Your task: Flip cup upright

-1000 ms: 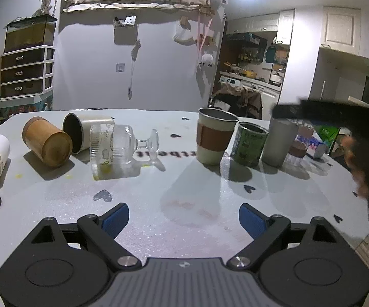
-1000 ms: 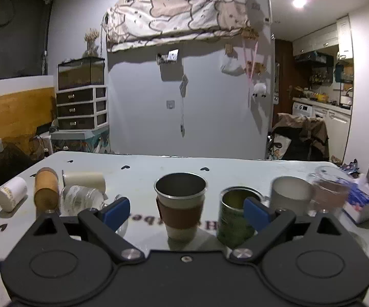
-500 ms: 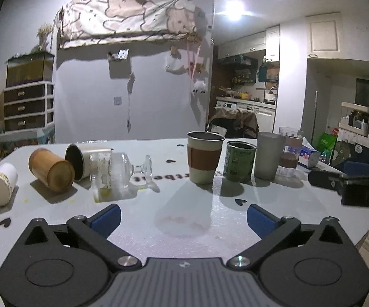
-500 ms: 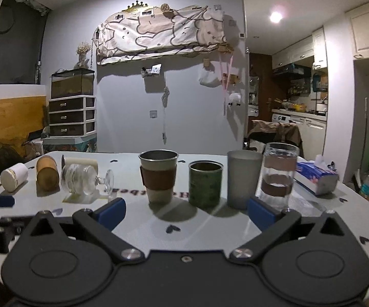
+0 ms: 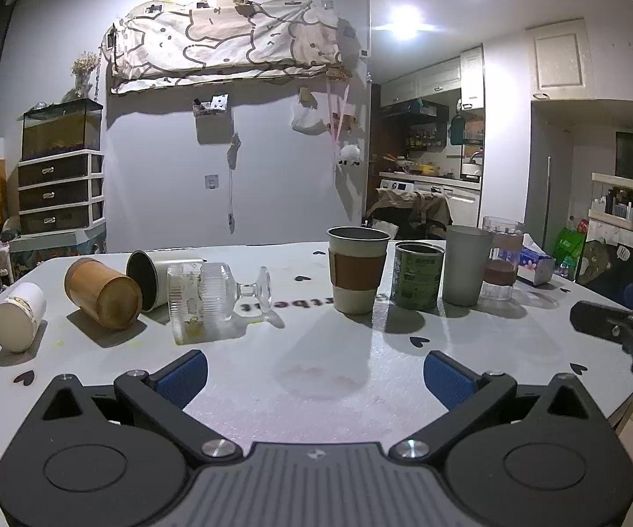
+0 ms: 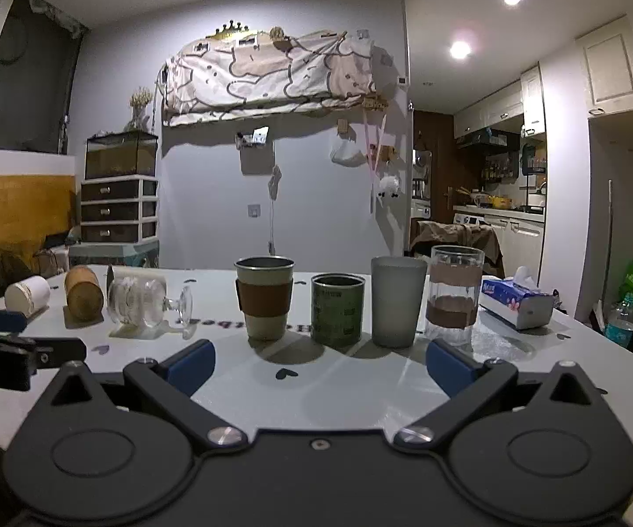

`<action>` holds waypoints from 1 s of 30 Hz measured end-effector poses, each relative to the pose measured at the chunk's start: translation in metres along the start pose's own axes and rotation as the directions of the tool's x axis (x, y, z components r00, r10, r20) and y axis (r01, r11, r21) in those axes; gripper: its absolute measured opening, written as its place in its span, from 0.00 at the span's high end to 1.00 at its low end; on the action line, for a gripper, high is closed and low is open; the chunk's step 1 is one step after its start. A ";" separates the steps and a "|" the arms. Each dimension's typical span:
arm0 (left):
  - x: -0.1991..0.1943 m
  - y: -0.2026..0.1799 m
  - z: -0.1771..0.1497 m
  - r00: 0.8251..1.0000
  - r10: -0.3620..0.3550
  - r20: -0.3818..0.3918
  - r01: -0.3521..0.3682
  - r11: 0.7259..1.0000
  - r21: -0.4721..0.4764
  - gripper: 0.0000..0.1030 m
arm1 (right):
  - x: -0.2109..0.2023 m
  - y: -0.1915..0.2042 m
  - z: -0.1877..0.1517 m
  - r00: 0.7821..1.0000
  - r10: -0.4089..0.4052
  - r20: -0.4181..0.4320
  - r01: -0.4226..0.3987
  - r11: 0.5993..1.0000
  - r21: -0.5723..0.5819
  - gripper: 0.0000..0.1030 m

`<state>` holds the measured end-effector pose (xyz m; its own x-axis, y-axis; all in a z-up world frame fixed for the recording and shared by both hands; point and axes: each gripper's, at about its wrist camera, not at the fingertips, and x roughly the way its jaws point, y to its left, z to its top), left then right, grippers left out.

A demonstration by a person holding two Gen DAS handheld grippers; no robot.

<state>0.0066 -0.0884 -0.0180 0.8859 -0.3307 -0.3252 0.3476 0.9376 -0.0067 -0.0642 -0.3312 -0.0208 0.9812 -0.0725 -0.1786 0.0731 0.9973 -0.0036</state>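
Several cups lie on their sides at the left of the white table: a clear footed glass, a white metal cup, a wooden cup and a small white cup. The glass also shows in the right wrist view. My left gripper is open and empty, low over the table's near edge, well short of the glass. My right gripper is open and empty at the near edge, facing the upright cups.
Upright in a row stand a sleeved cup, a green tin, a grey tumbler and a clear sleeved glass. A tissue pack lies at the right. Each gripper shows at the edge of the other's view.
Both grippers have pulled back and dropped lower toward the table's near edge, so the cups look farther away. Both stayed open. The cups have not moved.
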 end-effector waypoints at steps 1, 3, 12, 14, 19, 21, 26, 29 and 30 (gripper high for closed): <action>-0.001 0.000 0.000 1.000 0.001 0.001 -0.001 1.000 0.003 0.00 | -0.001 0.000 0.001 1.000 0.000 0.002 0.000 1.000 -0.002 0.00; -0.002 0.000 0.000 1.000 0.005 0.005 -0.005 1.000 0.003 0.00 | -0.002 0.002 0.002 1.000 -0.005 0.004 0.005 1.000 -0.009 0.00; -0.006 0.003 -0.001 1.000 0.017 0.014 -0.017 1.000 -0.007 0.00 | -0.001 0.006 0.003 1.000 -0.013 0.000 0.013 1.000 -0.022 0.00; -0.006 0.003 -0.001 1.000 0.018 0.016 -0.018 1.000 -0.009 0.00 | -0.001 0.007 0.003 1.000 -0.016 -0.001 0.016 1.000 -0.022 0.00; -0.007 0.003 -0.001 1.000 0.018 0.018 -0.018 1.000 -0.012 0.00 | -0.001 0.007 0.003 1.000 -0.017 -0.002 0.017 1.000 -0.021 0.00; -0.008 0.003 -0.001 1.000 0.019 0.020 -0.019 1.000 -0.013 0.00 | -0.001 0.007 0.002 1.000 -0.016 -0.002 0.016 1.000 -0.023 0.00; -0.008 0.003 -0.001 1.000 0.020 0.020 -0.019 1.000 -0.012 0.00 | 0.000 0.006 0.001 1.000 -0.019 -0.004 0.019 1.000 -0.022 0.00; -0.008 0.003 -0.001 1.000 0.019 0.020 -0.019 1.000 -0.011 0.00 | 0.000 0.006 0.002 1.000 -0.017 -0.004 0.017 1.000 -0.023 0.00; -0.008 0.003 -0.001 1.000 0.019 0.021 -0.019 1.000 -0.011 0.00 | 0.000 0.006 0.002 1.000 -0.018 -0.004 0.018 1.000 -0.023 0.00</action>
<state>0.0003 -0.0827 -0.0159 0.8986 -0.3148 -0.3058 0.3274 0.9448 -0.0107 -0.0639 -0.3252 -0.0192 0.9790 -0.0900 -0.1830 0.0861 0.9959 -0.0294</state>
